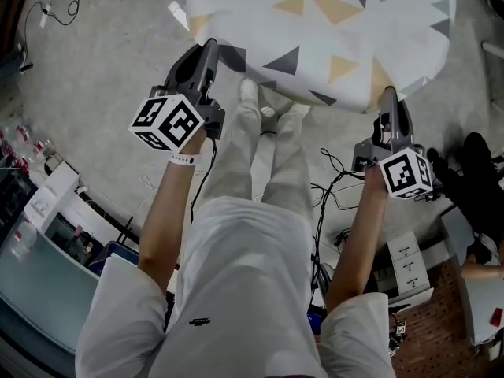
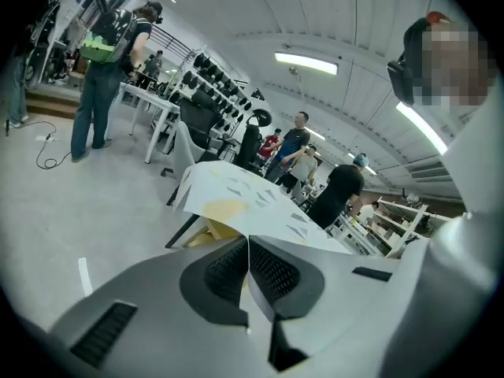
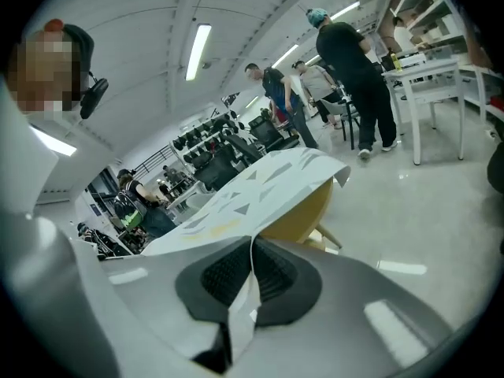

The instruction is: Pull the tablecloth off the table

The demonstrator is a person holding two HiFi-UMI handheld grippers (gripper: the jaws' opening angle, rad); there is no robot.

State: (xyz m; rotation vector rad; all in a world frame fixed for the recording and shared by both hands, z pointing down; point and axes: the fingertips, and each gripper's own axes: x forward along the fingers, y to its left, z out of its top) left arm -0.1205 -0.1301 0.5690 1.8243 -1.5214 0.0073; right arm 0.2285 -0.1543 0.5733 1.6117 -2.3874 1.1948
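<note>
Floor (image 1: 102, 69) grey; tablecloth (image 1: 331, 38), far edge cut off overhead.

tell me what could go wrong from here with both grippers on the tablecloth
The left gripper seems to pinch only the very edge of the tablecloth; it may slip out.
The right gripper holds more cloth, so the pull could go skewed.
Cables lie by the person's feet: stepping back may trip.
</note>
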